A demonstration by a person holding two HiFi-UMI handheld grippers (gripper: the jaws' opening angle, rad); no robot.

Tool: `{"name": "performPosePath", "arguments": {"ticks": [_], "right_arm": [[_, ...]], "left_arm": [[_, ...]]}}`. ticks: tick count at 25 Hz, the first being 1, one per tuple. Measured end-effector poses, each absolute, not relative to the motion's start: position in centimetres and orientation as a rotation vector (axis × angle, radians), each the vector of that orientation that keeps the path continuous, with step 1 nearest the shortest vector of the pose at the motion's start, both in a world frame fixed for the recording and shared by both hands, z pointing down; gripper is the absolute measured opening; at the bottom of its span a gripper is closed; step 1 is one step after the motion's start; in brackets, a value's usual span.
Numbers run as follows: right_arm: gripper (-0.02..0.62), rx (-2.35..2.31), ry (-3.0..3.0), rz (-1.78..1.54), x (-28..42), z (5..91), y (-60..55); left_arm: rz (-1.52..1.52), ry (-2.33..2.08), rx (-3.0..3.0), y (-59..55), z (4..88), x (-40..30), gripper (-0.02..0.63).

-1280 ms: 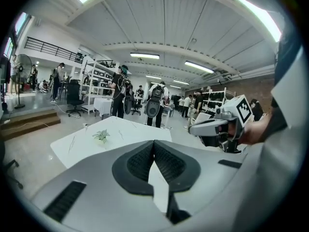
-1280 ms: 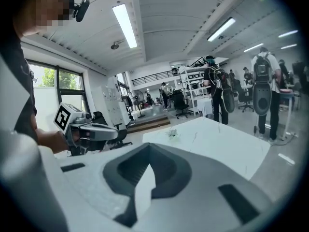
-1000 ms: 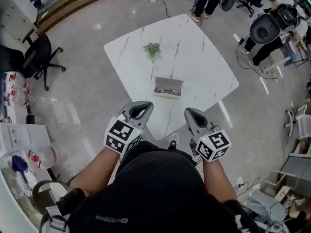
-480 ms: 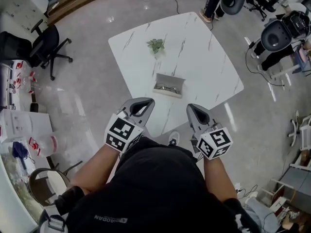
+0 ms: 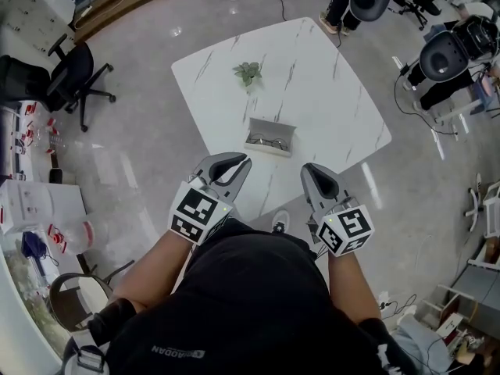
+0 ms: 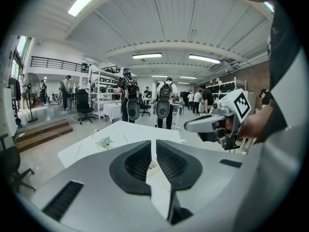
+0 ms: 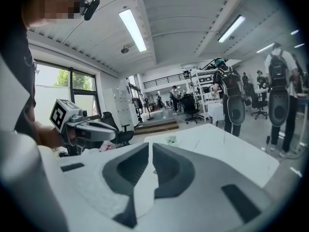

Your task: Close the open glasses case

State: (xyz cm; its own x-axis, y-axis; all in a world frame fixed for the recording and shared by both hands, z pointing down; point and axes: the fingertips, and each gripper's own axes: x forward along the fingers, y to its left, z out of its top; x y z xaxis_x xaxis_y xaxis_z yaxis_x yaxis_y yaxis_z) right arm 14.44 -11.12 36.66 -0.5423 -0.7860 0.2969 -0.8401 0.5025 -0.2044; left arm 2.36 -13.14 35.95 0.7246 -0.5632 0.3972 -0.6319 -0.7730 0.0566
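An open grey glasses case (image 5: pixel 269 137) with a pair of glasses in it lies near the front edge of the white marble table (image 5: pixel 328 92). Both grippers hover side by side short of the table, over its near corner and close to the person's body. My left gripper (image 5: pixel 237 160) is shut and holds nothing, its tips pointing toward the case. My right gripper (image 5: pixel 309 169) is likewise shut and empty, to the right of the case. In the left gripper view the jaws (image 6: pixel 153 142) meet; the right gripper view shows the same (image 7: pixel 150 144).
A small green plant (image 5: pixel 248 72) stands further back on the table. Black office chairs (image 5: pixel 66 80) are on the floor at left, with more chairs and cables at upper right. A cluttered counter (image 5: pixel 23 209) runs along the left. People stand beyond the table.
The head view has shifted a little, so the table sits slightly differently in frame. Both grippers stay shut in about the same place before the body.
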Motion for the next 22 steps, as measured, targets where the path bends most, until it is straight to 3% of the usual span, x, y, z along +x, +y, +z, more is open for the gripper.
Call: {"name": "performPosePath", "arguments": {"ticks": [11,15,22], "right_arm": [[0.037,1.421,-2.59,0.437,14.0,36.18,-10.94],[0.083,1.413,-2.586,0.422,14.0,36.15,-10.8],[0.085,1.398,-2.564,0.412,14.01,36.72,-10.4]], "left_arm": [[0.572,-0.946,2.777,-13.15,35.98,2.2,0.073],[0.572,-0.94,2.78,-13.14,35.97,2.4,0.08],[0.573,-0.931,2.792,-12.84,36.07,2.58,0.084]]}}
